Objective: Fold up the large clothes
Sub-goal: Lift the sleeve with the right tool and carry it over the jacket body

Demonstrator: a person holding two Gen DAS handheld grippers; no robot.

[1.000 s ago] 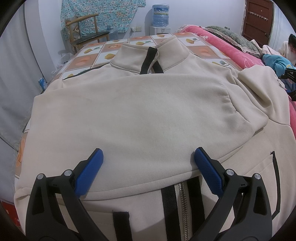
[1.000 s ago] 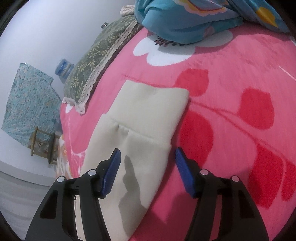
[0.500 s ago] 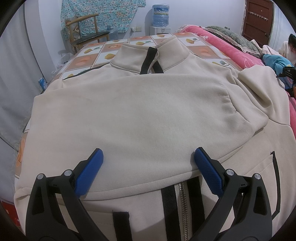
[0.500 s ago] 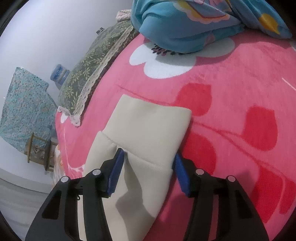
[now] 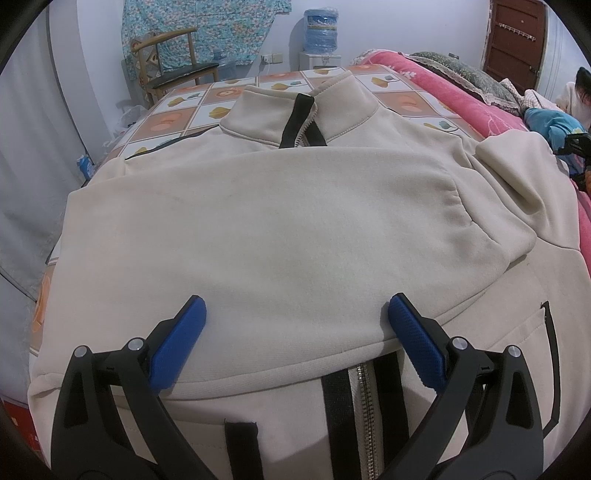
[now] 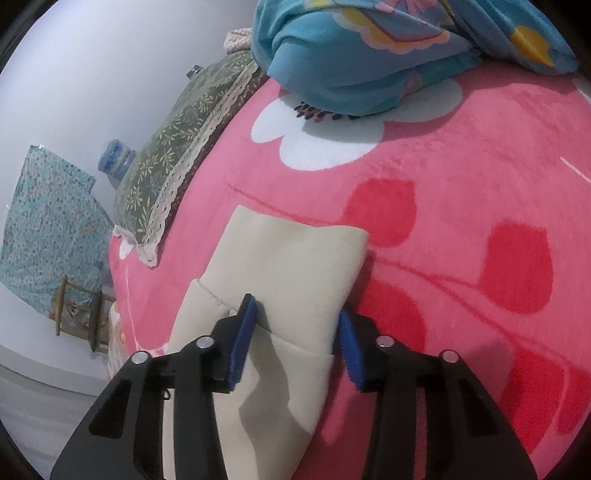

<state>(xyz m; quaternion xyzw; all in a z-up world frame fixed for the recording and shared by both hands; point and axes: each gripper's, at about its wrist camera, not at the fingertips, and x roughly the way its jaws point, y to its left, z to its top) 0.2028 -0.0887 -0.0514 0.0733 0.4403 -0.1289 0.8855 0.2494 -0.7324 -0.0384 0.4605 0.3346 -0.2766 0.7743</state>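
A cream zip jacket [image 5: 277,221] lies front up on the bed, collar [image 5: 295,107] at the far end, one sleeve folded across its chest. My left gripper [image 5: 295,321] hovers open over that folded sleeve's near edge, touching nothing. The other sleeve runs right onto the pink blanket, where its cuff [image 6: 291,266] lies flat. My right gripper [image 6: 295,328] straddles this sleeve just behind the cuff seam. Its jaws are closing, the blue pads [image 6: 245,332] stand at the sleeve's two edges, and the cloth between them is still spread wide.
A pink flowered blanket [image 6: 461,221] covers the bed's right side, with a bundled blue cloth [image 6: 369,55] and a green pillow [image 6: 177,147] on it. A wooden chair [image 5: 173,70] and a water bottle [image 5: 320,26] stand by the far wall. A person [image 5: 580,96] sits at far right.
The right gripper slid forward along the sleeve to the cuff seam and its jaws narrowed around it. The left gripper and the jacket body stayed still.
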